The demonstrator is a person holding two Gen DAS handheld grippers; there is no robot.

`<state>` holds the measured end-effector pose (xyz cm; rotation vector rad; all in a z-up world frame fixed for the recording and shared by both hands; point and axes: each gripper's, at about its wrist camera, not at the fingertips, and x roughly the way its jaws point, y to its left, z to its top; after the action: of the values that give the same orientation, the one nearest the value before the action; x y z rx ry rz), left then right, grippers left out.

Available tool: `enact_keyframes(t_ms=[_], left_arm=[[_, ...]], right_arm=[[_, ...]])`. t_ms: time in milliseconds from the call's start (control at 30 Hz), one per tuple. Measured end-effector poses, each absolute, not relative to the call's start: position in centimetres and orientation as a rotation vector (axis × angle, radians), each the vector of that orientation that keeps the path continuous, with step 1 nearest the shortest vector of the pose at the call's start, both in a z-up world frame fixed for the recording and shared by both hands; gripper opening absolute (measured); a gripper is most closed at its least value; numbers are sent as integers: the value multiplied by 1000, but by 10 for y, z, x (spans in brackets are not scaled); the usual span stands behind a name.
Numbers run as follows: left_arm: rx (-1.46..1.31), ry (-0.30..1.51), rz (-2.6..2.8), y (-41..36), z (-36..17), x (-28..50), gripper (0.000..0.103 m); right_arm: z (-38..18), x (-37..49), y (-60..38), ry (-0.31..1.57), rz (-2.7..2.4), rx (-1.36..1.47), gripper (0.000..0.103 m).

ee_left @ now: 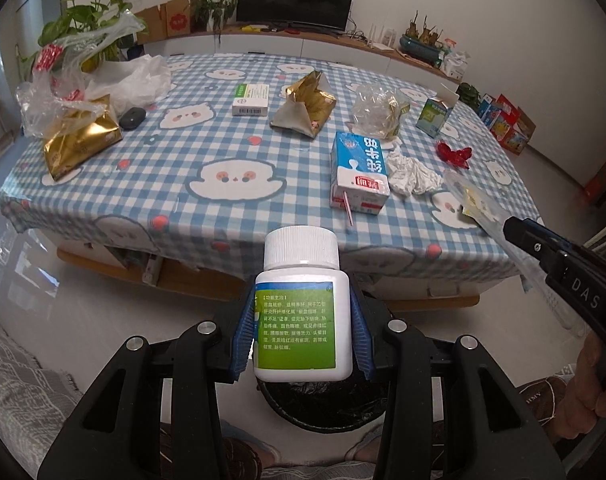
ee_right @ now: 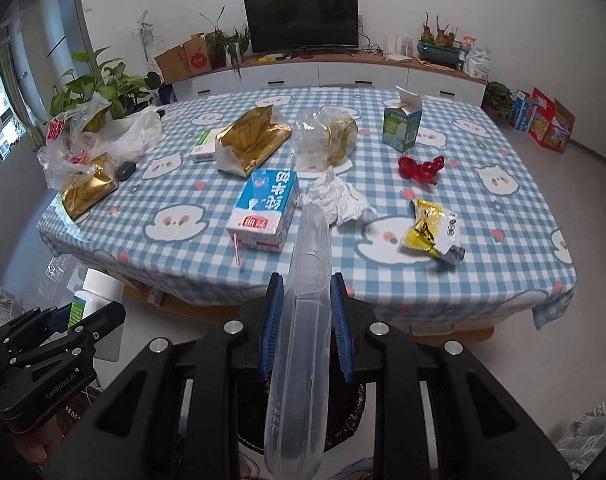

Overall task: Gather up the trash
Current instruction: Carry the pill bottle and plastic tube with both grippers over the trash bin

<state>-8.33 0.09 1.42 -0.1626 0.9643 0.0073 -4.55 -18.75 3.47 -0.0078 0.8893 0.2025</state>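
Observation:
My left gripper [ee_left: 301, 330] is shut on a white pill bottle [ee_left: 301, 308] with a green label, held over a black-lined trash bin [ee_left: 323, 404] in front of the table. My right gripper [ee_right: 307, 320] is shut on a clear plastic container [ee_right: 303, 344], also above the bin [ee_right: 343, 420]. The left gripper and bottle [ee_right: 95, 300] show at the lower left of the right wrist view. On the checked tablecloth [ee_right: 183, 184] lie a milk carton [ee_right: 265, 210], crumpled tissue [ee_right: 337, 198], a yellow snack wrapper [ee_right: 431, 234], red plastic scrap [ee_right: 421, 168] and gold foil bags [ee_right: 251, 140].
A small green carton [ee_right: 401, 126], a medicine box [ee_right: 205, 146], clear plastic bags [ee_right: 327, 136], a black mouse [ee_right: 126, 170] and a potted plant [ee_right: 99, 92] are on the table too. A TV cabinet [ee_right: 323, 72] stands behind. Coloured boxes [ee_right: 543, 120] sit on the floor at right.

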Motion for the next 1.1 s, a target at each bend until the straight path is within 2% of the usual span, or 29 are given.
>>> enact_keyframes(t_ms=[467, 1100], left_arm=[[-175, 1055, -10, -26, -70, -107, 41], [-98, 1171, -18, -71, -179, -75, 41]], right_arm=[[-44, -92, -178, 986, 200, -45, 23], [-135, -77, -233, 1104, 80, -11, 23]])
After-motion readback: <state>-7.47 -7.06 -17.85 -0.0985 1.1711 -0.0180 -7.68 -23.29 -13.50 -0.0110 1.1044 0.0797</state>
